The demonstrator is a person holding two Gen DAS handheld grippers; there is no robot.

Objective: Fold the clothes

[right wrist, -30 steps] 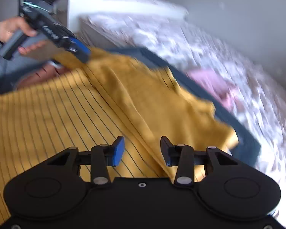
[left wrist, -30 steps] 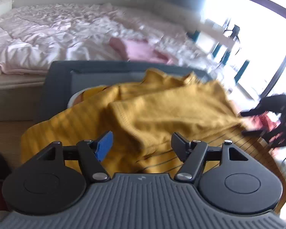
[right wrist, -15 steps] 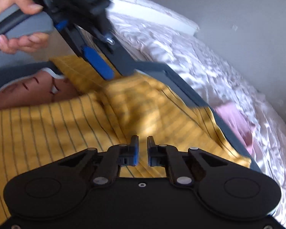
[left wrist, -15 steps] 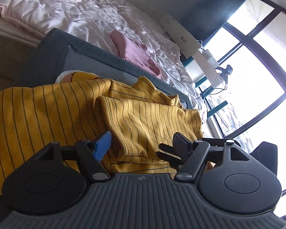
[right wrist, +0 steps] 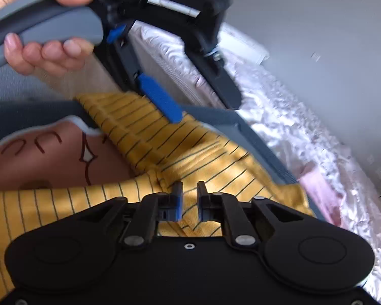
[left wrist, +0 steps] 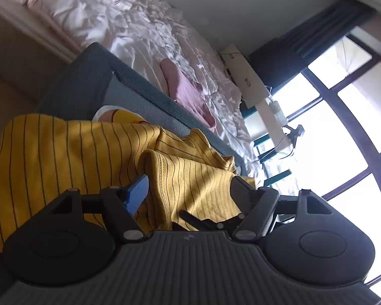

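The folding is looking only partly done — the yellow striped garment [left wrist: 71, 157] is lying across the lower middle of both views, one portion doubled over into a thick rolled fold [left wrist: 188, 180], the rest spreading flat toward the lower left and not yet squared up. By my reading, one fold is being made and the smoothing and further folds are still to come.

The right gripper [right wrist: 189, 198] is sitting at the lower centre of its view with its jaws drawn nearly together, a narrow gap between them; yellow cloth is showing in that gap, though whether it is truly pinched I cannot tell. The left gripper [left wrist: 188, 193] is standing wide open, straddling the rolled fold and holding nothing; in the right wrist view it is hanging at the upper left, a hand [right wrist: 45, 48] wrapped round its grey handle.

The garment is a soft knit with thin dark stripes, draping and bunching easily — it is resting on a grey-blue padded surface [left wrist: 89, 81]. A pink printed cushion [right wrist: 38, 157] is peeking out at the left, and crumpled satiny bedding [left wrist: 119, 17] is filling the upper frame.
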